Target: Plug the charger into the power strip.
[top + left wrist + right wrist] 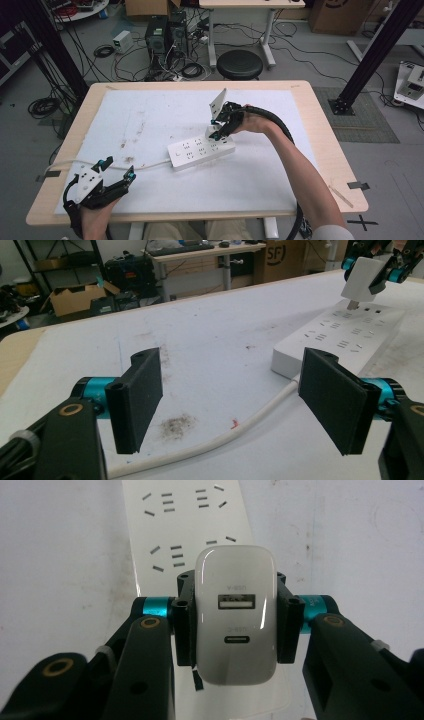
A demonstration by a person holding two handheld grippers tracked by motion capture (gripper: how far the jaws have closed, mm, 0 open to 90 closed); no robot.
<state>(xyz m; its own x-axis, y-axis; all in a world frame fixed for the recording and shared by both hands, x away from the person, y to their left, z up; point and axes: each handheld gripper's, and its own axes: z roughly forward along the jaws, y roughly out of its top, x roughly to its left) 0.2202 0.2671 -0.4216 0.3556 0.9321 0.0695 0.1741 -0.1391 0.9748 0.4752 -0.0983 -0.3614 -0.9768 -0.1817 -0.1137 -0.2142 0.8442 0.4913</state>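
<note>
Lying mid-table on the mat (260, 185), between the two sets of tongs.

Power strip (201, 151) sitting ahead and to the right of the left gripper (116, 170), directly beneath the right gripper (218, 129). Charger (236, 612) sitting between the right tongs' jaws, just above the strip's far end. Cable (220, 442) running from the strip's near end, passing in front of the left tongs' spread jaws.

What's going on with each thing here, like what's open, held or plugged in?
Left gripper: open, empty, over the cable.
Right gripper: shut on the charger.
Charger: upright, prongs at a power strip socket, not fully in.
Power strip: flat on the table, other sockets empty.
Cable: slack, curved.
</note>
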